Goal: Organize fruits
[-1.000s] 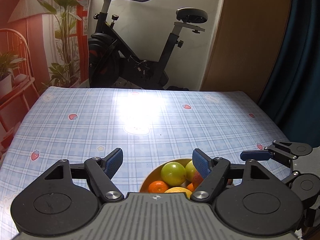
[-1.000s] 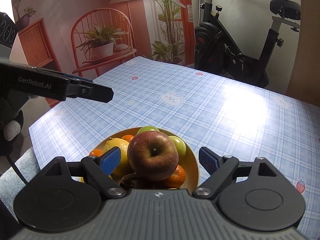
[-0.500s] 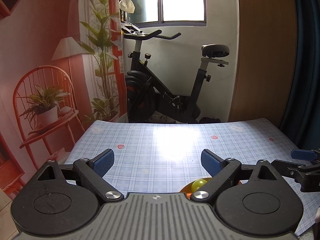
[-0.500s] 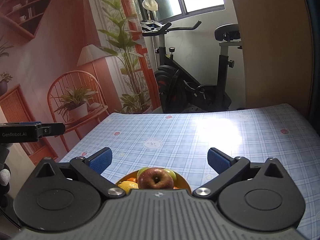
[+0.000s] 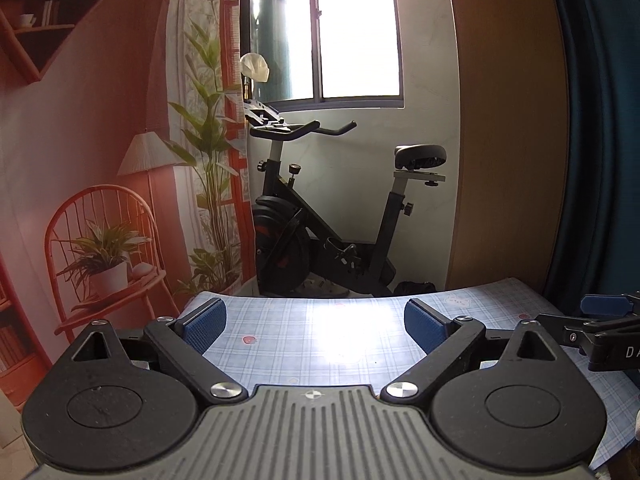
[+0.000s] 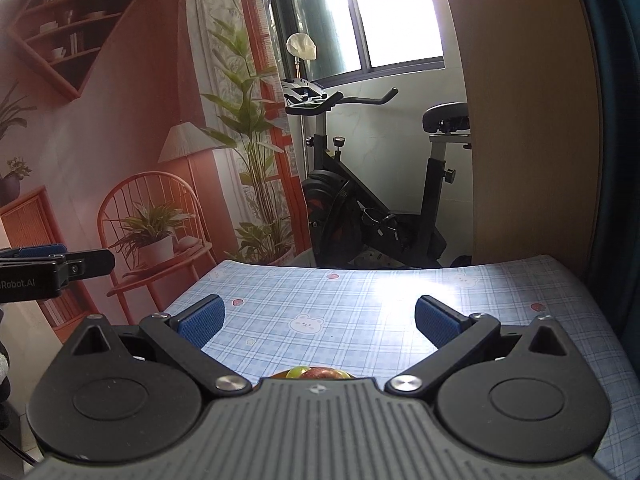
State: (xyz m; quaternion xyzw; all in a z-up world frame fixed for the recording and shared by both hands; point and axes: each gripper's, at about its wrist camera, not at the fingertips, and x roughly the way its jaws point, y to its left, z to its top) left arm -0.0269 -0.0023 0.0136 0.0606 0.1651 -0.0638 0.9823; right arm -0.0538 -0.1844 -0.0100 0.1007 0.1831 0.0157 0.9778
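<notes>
In the right wrist view only the tops of a red apple (image 6: pixel 322 373) and a green fruit (image 6: pixel 297 371) show, just above the gripper body; the rest of the fruit bowl is hidden below. My right gripper (image 6: pixel 318 322) is open and empty, raised above the fruit. My left gripper (image 5: pixel 316 326) is open and empty, held high over the blue checked tablecloth (image 5: pixel 304 336); no fruit shows in its view. The right gripper's finger appears at the right edge of the left wrist view (image 5: pixel 600 320), and the left gripper's finger at the left edge of the right wrist view (image 6: pixel 56 266).
The tablecloth (image 6: pixel 360 308) stretches ahead to the table's far edge. Beyond it stand an exercise bike (image 5: pixel 332 224), a wall mural with a red chair, and a wooden panel (image 5: pixel 508 140) with a dark curtain at the right.
Both grippers have risen and tilted up away from the bowl. The fruit has dropped out of the left view and nearly out of the right view. Both stay open.
</notes>
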